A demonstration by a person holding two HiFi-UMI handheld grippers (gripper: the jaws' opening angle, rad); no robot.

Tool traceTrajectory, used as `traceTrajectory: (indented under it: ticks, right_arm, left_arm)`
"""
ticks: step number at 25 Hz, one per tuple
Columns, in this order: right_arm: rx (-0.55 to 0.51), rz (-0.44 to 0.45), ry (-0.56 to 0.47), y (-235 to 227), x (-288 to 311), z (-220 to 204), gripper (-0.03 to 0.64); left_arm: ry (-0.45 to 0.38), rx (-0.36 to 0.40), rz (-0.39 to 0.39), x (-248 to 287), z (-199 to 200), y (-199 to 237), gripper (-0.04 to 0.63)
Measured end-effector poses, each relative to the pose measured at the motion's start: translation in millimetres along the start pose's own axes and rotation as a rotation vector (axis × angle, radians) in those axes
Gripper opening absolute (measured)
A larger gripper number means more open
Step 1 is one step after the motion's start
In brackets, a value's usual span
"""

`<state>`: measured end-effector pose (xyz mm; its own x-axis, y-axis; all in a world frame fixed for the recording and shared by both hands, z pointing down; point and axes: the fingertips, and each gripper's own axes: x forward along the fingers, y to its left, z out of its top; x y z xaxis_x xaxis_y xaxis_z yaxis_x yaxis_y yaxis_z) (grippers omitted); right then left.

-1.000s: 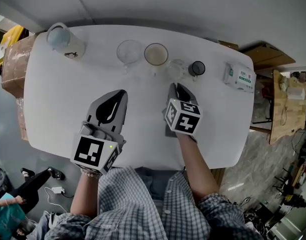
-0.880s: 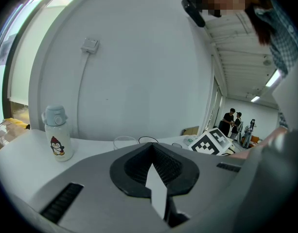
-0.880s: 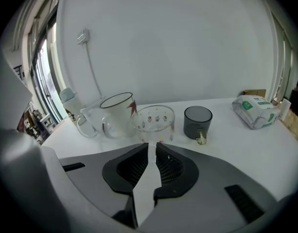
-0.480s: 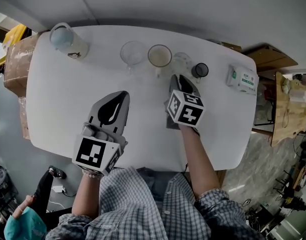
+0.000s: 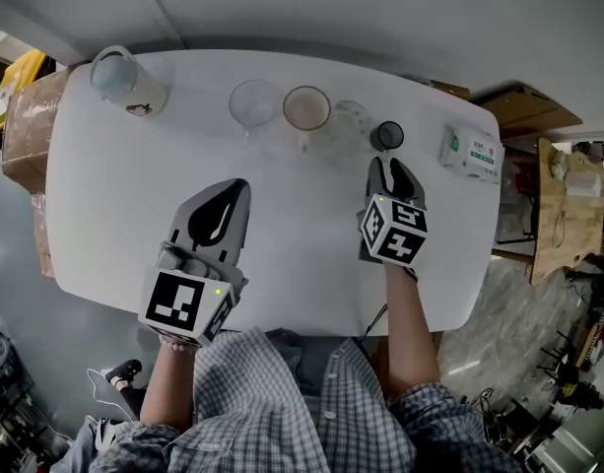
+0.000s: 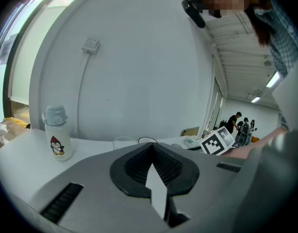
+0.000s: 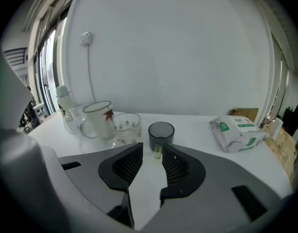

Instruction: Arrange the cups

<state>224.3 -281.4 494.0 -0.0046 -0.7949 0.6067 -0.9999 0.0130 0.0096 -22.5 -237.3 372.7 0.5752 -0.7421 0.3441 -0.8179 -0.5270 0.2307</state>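
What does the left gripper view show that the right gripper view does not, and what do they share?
Only the left gripper view: the left gripper with its fingers shut, a marker cube on the other hand, and people far behind.
Only the right gripper view: the right gripper, whose fingers have just opened and press on nothing, a tiny glass item at their tips, the dark cup behind it, and the spotted glass cup.
Both: the white table, the wall cable, the bottle and the tissue pack.
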Motion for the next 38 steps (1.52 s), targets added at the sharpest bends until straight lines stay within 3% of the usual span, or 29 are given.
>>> traceTrajectory:
  ticks: [10, 11, 13, 23, 27, 34, 38]
  right_arm:
    - [-0.138, 0.002, 0.080, -10, 23, -11, 0.115]
    - [-0.138, -0.005, 0.077, -11, 23, -11, 0.073]
    - [-0.129, -0.009, 0.073, -11, 24, -10, 0.060]
    - [-0.086, 0.002, 0.067, 1, 28, -9, 0.060]
    - [-0.050, 0.026, 0.064, 2, 24, -9, 0.101]
    - [-0.097, 0.036, -0.035, 4, -18, 10, 0.101]
    - [-0.103, 0.095, -0.119, 17, -54, 28, 0.069]
  left_arm:
    - [-0.003, -0.014, -0.005, -2, -2, -8, 0.009]
    - [-0.004, -0.019, -0.005, -2, -2, -8, 0.009]
    - [-0.003, -0.021, -0.003, -4, -3, -9, 0.009]
    - [-0.002, -0.017, 0.002, -6, -4, -8, 0.009]
    - [-0.001, -0.014, 0.001, -8, -4, -8, 0.009]
    - [-0.007, 0.001, -0.005, -15, 0, -9, 0.009]
    - [-0.027, 0.008, -0.014, -18, 4, -12, 0.009]
